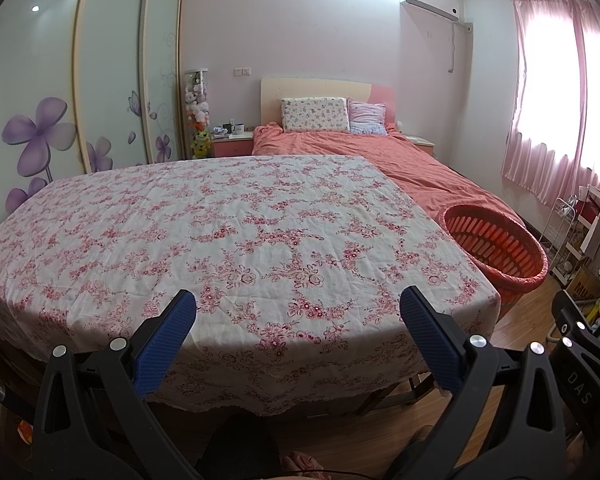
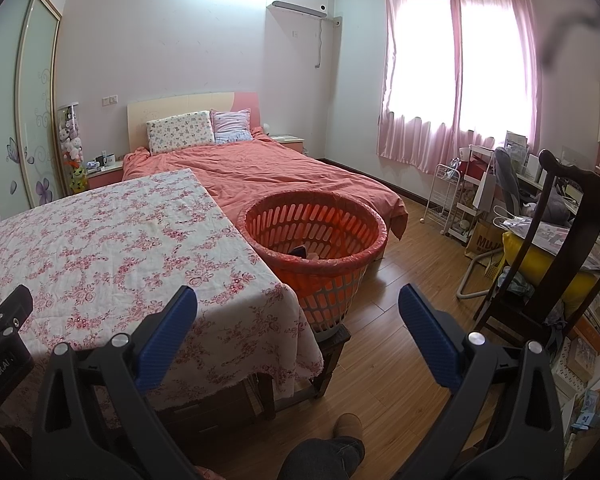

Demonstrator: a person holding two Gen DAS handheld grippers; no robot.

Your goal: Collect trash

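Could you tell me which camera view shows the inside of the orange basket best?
The right wrist view: the orange basket sits near centre, its whole rim and some items at the bottom visible. The left wrist view catches it at the right, showing only the rim and slatted wall.

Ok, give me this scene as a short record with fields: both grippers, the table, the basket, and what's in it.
left gripper: open, holding nothing, over the near table edge
right gripper: open, holding nothing, aimed between table corner and floor
table: covered by a floral cloth, no trash visible on it
basket: orange, slatted, lined with a bag, beside the table's right edge, standing on a dark stool
basket contents: a few small items at the bottom, one dark, too hidden to identify
background: bed with orange cover
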